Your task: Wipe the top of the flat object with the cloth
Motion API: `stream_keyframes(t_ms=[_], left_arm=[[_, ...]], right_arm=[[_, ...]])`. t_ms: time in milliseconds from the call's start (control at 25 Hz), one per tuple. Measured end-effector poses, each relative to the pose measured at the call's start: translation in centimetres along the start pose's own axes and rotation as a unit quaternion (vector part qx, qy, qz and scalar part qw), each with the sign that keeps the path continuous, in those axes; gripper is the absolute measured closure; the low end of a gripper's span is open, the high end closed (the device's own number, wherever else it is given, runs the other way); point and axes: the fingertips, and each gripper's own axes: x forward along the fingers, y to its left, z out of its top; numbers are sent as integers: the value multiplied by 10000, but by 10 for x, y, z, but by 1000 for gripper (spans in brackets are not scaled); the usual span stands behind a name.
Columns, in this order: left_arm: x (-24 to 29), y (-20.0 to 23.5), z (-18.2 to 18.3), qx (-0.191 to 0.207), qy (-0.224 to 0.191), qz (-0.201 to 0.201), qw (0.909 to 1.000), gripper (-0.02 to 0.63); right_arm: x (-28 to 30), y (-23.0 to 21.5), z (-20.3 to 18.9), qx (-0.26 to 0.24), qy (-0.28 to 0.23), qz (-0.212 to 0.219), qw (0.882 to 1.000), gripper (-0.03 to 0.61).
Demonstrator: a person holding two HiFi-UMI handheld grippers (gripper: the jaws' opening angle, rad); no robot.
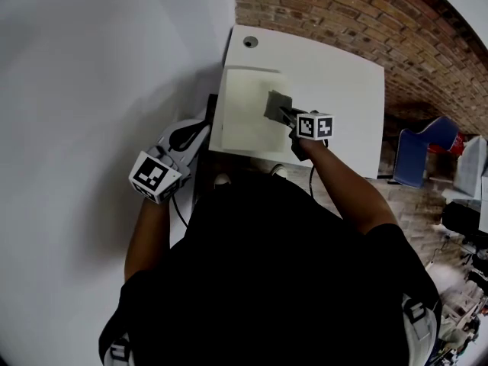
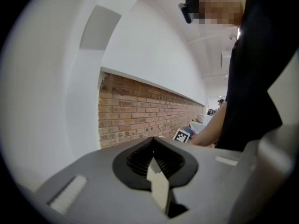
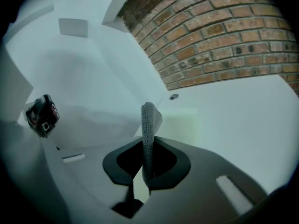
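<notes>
One grey woven cloth (image 1: 276,105) pinched in right tongs (image 1: 286,113), over pale flat board (image 1: 240,124), left tongs (image 2: 156,169) closed, empty

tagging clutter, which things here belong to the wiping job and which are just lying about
Job:
grey cloth
pale flat object
right hand-held gripper, pinching the cloth
white table underneath

Lying about:
blue chair
brick wall
left hand-held gripper, shut, empty

text: none legible | brands, numbers, labels: none legible | signs: black-and-white square code patterns only | carriers: left marker cube (image 1: 156,175), right marker cube (image 1: 315,125) | patterns: blocky squares on white faces, not readable as letters or digits
</notes>
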Motion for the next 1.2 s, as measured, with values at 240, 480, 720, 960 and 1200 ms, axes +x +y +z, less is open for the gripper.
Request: stream_keyframes(t_ms=[240,480,720,960,1200], left_arm=[[-6,-4,3,-104,-79,-26,9999,612],[-24,-11,-2,-121,-32,68,9999,612],[-45,-9,-7,-146,-10,244,9996,612],[-65,-6,-13,-192,9,392,9990,612],[-78,-4,-21,-267,48,544,9981,612]], right_arm=[[15,55,2,99,14,794,9968,569],[29,97,-24,183,404,1316,9903,569],[51,117,-42,346,640,1474,9864,569],[78,123,-70,396,1007,1291,9857,569],[93,130,-85,667,1142,1286,9828,569]])
